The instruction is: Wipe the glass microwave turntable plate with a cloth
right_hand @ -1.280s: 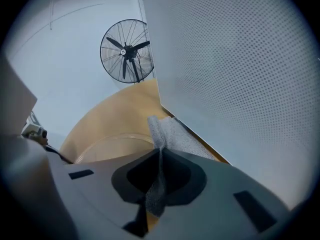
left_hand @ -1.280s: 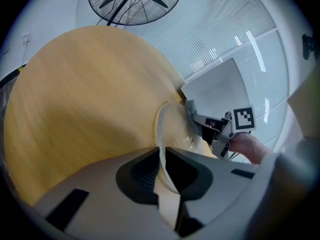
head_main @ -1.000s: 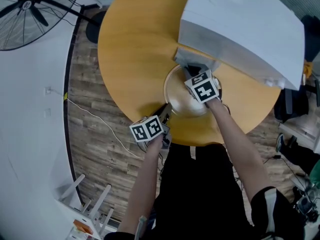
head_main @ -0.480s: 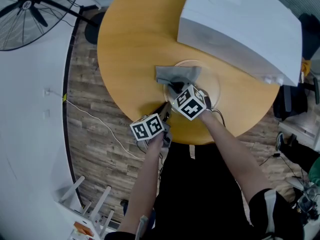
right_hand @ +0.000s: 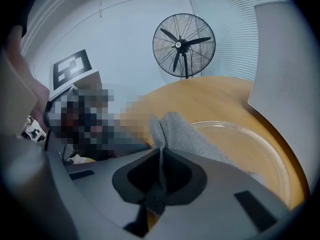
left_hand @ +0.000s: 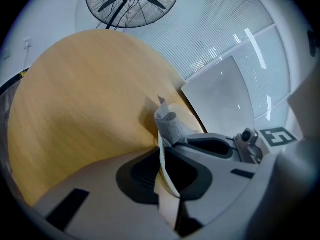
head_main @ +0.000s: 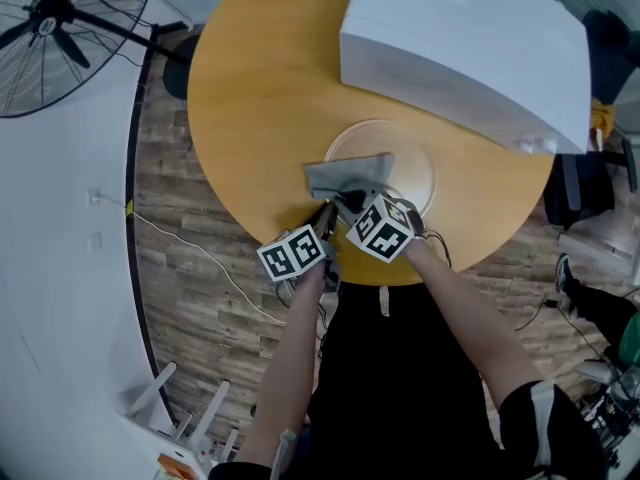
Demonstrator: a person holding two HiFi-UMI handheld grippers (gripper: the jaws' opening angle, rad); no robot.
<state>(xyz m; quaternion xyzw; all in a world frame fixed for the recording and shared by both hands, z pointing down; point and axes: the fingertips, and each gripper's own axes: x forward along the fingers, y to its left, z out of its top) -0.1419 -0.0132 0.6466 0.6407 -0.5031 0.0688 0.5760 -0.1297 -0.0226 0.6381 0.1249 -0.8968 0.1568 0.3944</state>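
The clear glass turntable plate [head_main: 402,156] lies on the round wooden table [head_main: 255,98], in front of the microwave. My left gripper [head_main: 325,214] is shut on the plate's near rim; in the left gripper view that rim [left_hand: 164,170] shows as a thin pale edge pinched between the jaws of the left gripper [left_hand: 162,156]. My right gripper [head_main: 350,204] is shut on a grey cloth [head_main: 350,175], which lies spread over the plate's near-left part. In the right gripper view the cloth [right_hand: 186,134] runs out of the right gripper [right_hand: 160,170] onto the plate [right_hand: 255,151].
A white microwave [head_main: 465,38] fills the table's far right, close behind the plate. A standing fan [head_main: 55,18] is on the floor to the far left, beside a white wall. A cable runs over the wood floor by the table's near edge.
My right gripper has dragged the cloth across the plate, from the far side by the microwave to the near-left rim. The left gripper has kept still on the rim.
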